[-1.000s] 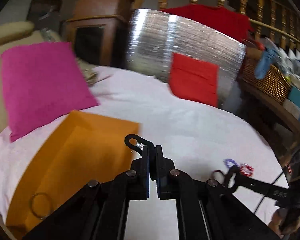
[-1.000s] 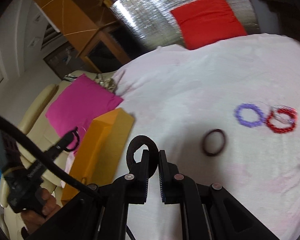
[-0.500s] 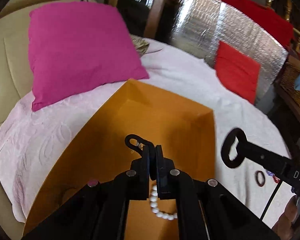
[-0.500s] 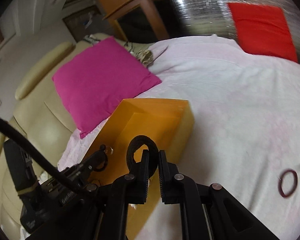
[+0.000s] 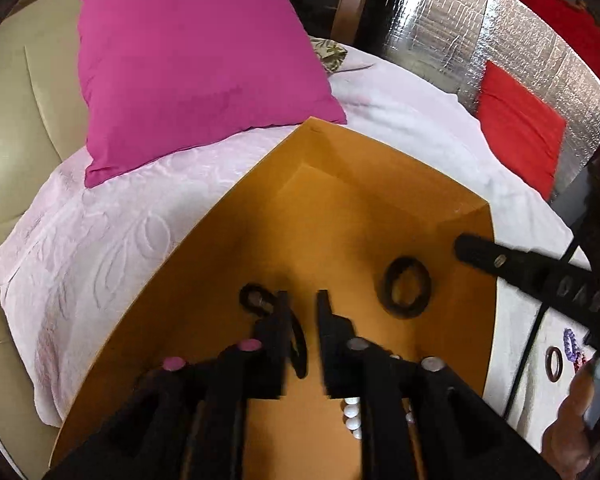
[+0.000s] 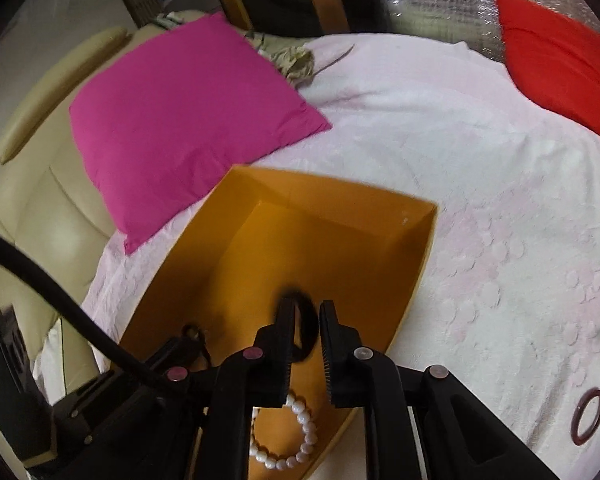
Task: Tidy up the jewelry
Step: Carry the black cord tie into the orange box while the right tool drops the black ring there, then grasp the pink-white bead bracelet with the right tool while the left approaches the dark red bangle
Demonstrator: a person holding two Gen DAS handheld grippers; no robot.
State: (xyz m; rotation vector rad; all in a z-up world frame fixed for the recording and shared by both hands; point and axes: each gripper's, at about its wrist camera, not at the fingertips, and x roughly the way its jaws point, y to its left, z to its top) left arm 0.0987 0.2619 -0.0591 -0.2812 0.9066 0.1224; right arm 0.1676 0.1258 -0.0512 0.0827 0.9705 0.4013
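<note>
Biggest risk right now: both tongs are opening over the orange box (image 5: 380, 208), and either ring could snag on a pad instead of dropping. The left tongs (image 5: 302, 300) have a thin black loop (image 5: 256, 300) hanging off the pad at 9 o'clock, not pinched. The right tongs (image 6: 304, 312) have the fuzzy dark hair ring (image 6: 304, 320) loose between the pads. White pearl bracelet (image 6: 296, 436) already lies inside, at 6 o'clock.

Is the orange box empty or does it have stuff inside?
Not empty. The orange box holds a white bead bracelet and a dark ring.
</note>
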